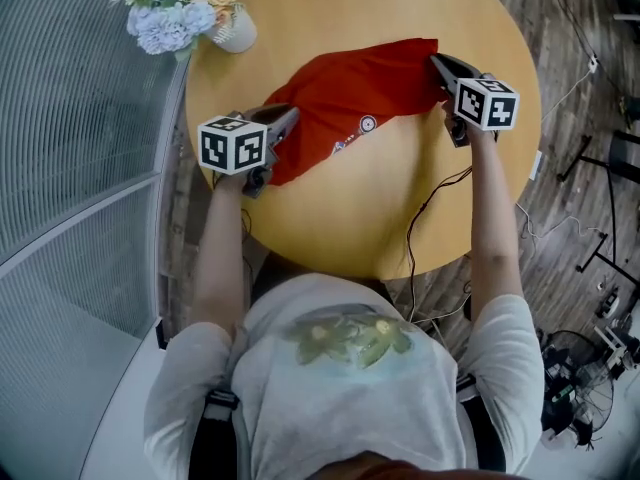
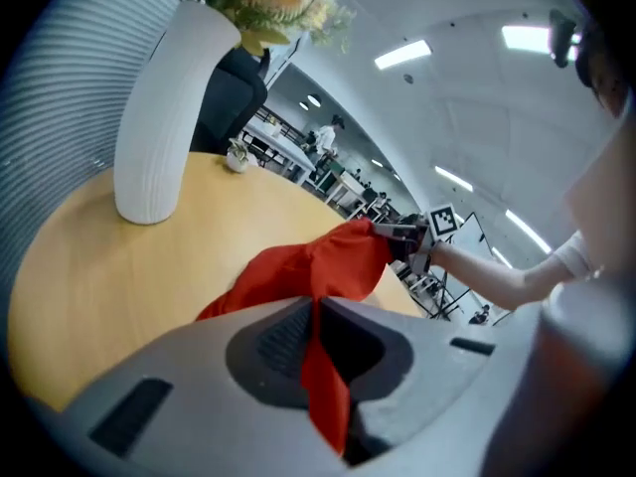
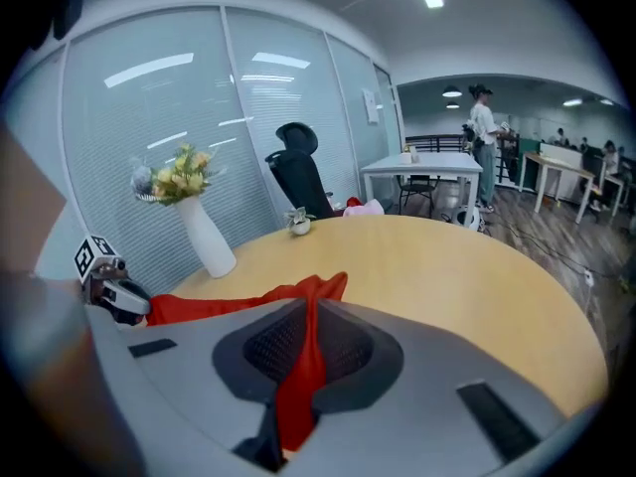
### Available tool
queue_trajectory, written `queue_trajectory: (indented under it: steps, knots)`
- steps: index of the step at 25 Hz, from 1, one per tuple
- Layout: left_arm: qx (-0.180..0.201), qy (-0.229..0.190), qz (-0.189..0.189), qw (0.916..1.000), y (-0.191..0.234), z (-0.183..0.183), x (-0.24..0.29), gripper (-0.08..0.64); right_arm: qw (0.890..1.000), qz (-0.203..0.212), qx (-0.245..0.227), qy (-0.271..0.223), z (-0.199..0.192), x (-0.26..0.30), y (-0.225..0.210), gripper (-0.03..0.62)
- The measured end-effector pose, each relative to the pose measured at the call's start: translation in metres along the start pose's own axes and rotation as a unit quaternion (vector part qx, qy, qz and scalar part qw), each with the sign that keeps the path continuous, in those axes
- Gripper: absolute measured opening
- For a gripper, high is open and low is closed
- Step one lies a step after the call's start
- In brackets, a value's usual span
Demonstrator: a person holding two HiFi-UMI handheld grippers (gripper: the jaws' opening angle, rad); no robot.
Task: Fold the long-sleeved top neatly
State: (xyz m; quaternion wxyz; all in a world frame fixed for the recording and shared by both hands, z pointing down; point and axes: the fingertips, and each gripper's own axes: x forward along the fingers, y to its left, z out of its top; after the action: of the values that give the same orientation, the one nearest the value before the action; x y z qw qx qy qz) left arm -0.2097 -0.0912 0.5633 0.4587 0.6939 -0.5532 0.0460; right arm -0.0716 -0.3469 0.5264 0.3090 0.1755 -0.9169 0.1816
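A red long-sleeved top [image 1: 355, 103] lies bunched across the round wooden table [image 1: 420, 218], a small white print on its near side. My left gripper [image 1: 283, 120] is shut on the top's left end; red cloth [image 2: 323, 386] runs between its jaws. My right gripper [image 1: 440, 65] is shut on the top's right end, with cloth [image 3: 298, 386] pinched between its jaws. The top stretches between the two grippers. In the left gripper view the right gripper [image 2: 397, 233] shows at the far end of the top [image 2: 318, 266]. In the right gripper view the left gripper [image 3: 117, 296] shows beyond the top [image 3: 238, 301].
A white vase of flowers [image 1: 232, 28] stands at the table's back left, close to the left gripper. A glass partition with blinds [image 1: 70, 138] runs along the left. Cables [image 1: 425, 208] hang off the table's near right edge. A black office chair [image 3: 298, 172] stands beyond the table.
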Motion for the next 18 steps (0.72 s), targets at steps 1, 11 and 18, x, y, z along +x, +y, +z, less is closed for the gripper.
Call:
queue_trajectory:
  steps: [1,11,18]
  knots:
    - [0.004,-0.013,0.000,0.9999,-0.002,0.008,-0.008,0.028,1.000,-0.005,0.020,-0.008,0.001,-0.012,0.001,0.044]
    - [0.009,0.063,0.142,0.9878,0.084,0.038,0.037,0.076,0.978,-0.092,0.183,0.037,-0.031,0.028,-0.055,0.151]
    - [-0.006,-0.034,0.184,0.9823,0.048,0.011,-0.059,0.091,0.977,-0.075,0.196,-0.035,-0.031,-0.033,-0.047,0.183]
